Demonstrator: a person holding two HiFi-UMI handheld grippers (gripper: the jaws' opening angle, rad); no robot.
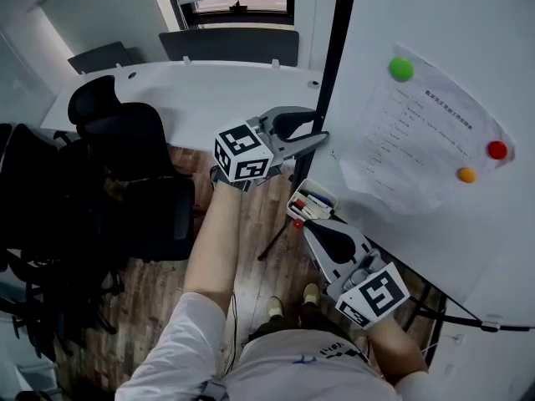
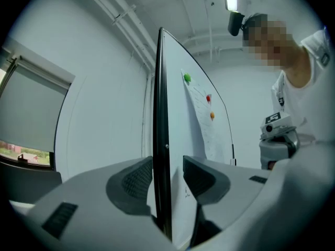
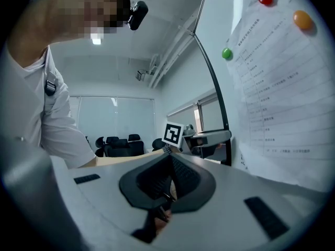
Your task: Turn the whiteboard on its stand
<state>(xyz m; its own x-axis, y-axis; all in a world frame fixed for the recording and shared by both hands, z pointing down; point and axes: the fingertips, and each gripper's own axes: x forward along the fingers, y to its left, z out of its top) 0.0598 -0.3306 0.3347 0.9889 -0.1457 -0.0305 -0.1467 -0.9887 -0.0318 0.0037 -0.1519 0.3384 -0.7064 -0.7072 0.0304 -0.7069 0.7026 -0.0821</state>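
Observation:
The whiteboard [image 1: 418, 15] stands tilted at the right, carrying a printed sheet [image 1: 418, 140] held by a green magnet [image 1: 401, 68], a red magnet [image 1: 497, 149] and an orange magnet [image 1: 466, 175]. My left gripper [image 1: 320, 126] straddles the board's black edge [image 2: 160, 114]. In the left gripper view [image 2: 167, 163] the left pad lies against that edge and a gap shows at the right pad, so it is open. My right gripper [image 1: 306, 224] points at the marker tray [image 1: 311, 203] under the board. Its pads meet in the right gripper view [image 3: 170, 158], shut.
A curved white desk [image 1: 192, 90] runs across the back, with black office chairs [image 1: 134, 157] crowded at the left. A thin stand leg [image 1: 280, 236] slants over the wooden floor near the person's feet [image 1: 288, 307]. A window [image 1: 238, 5] is at the far wall.

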